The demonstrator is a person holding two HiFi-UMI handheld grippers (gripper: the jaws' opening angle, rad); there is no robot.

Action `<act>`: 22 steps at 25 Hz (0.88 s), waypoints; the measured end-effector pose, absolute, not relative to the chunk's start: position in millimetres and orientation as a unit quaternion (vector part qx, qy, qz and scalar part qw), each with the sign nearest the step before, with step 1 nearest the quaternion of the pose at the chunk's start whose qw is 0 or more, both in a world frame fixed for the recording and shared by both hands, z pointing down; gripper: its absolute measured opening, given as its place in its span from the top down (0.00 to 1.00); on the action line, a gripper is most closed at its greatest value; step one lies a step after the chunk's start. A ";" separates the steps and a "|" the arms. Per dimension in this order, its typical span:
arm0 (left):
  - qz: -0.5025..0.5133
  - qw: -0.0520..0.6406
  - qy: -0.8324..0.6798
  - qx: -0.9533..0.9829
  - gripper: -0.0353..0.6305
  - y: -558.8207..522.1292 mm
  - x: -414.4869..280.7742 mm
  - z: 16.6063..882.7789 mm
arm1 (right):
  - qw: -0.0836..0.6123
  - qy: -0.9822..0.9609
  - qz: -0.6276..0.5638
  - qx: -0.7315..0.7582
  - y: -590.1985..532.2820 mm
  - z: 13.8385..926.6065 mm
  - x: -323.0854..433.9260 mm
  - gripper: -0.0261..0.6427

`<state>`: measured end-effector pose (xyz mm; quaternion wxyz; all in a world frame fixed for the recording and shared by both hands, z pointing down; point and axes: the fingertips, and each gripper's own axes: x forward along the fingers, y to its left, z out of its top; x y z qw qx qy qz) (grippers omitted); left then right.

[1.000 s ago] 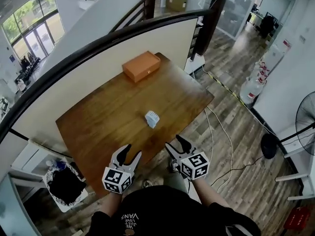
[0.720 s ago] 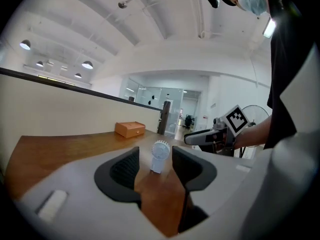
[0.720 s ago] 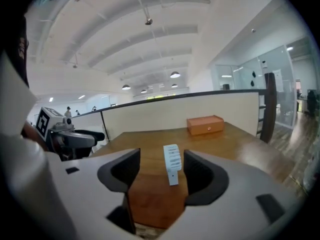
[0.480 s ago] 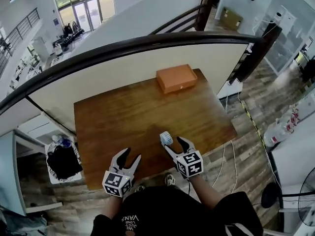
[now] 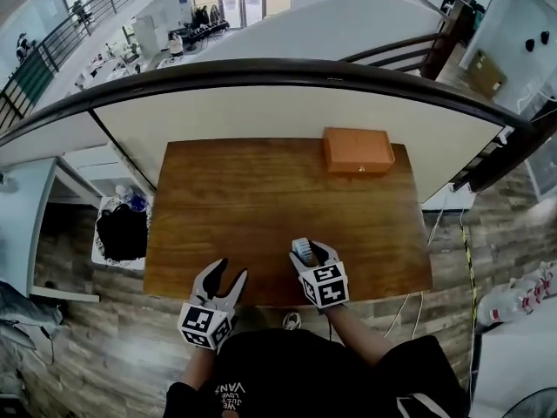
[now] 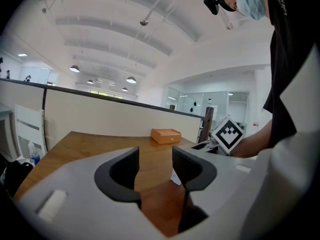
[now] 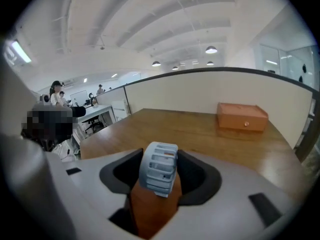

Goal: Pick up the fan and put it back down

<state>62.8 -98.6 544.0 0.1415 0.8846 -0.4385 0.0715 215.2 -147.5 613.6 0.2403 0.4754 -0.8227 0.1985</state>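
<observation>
1. Reading the head view first.
   - The fan (image 5: 303,250), small and pale, stands on the table (image 5: 244,198) close to its front edge, between the jaws of the right tool (image 5: 312,255).
   - The left tool (image 5: 231,270) hangs over that same front edge, apart from the fan.
   - Risk: with the fan so near the edge, a sideways knock from either jaw could send it off onto the floor.
   - Room: bare wood runs back to an orange box (image 5: 358,150) at the far right corner. A wall topped by a dark rail (image 5: 261,70) closes off the far side, so any lift has space forward and upward.

2. Left gripper view.
   - The left tool (image 6: 155,164) has its jaws apart with only bare table between them, so it grips nothing.
   - The right tool's marker cube (image 6: 228,133) shows off to the right.
   - Risk: a drift to the right could bump the two tools together. I judge this unlikely, since the left one has no part in the grasp.

3. Right gripper view.
   - The right tool (image 7: 160,156) has its jaws wide and closing, with the fan (image 7: 159,173) upright between them and its foot on the wood.
   - I see no firm pinch yet, and the fan is not lifted.
   - Risk: the housing looks rounded and slatted. If one jaw lands first, the fan may tip or twist. A hold high on the curve could slip as it rises.
   - Room: open wood lies ahead as far as the box, which is well apart.
</observation>
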 end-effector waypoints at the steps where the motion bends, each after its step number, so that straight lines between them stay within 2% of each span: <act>1: 0.071 0.140 -0.447 0.881 0.66 -96.4 61.7 542.6 | 0.247 -0.828 0.191 0.466 -147.7 613.1 215.1 0.64; 10: 0.060 0.131 -0.456 0.878 0.66 -119.2 60.6 526.2 | 0.276 -0.876 0.137 0.371 -164.5 590.8 209.9 0.68; 22: 0.055 0.101 -0.410 0.905 0.64 -196.3 48.2 491.4 | 0.276 -0.897 0.069 0.340 -281.2 536.6 197.1 0.69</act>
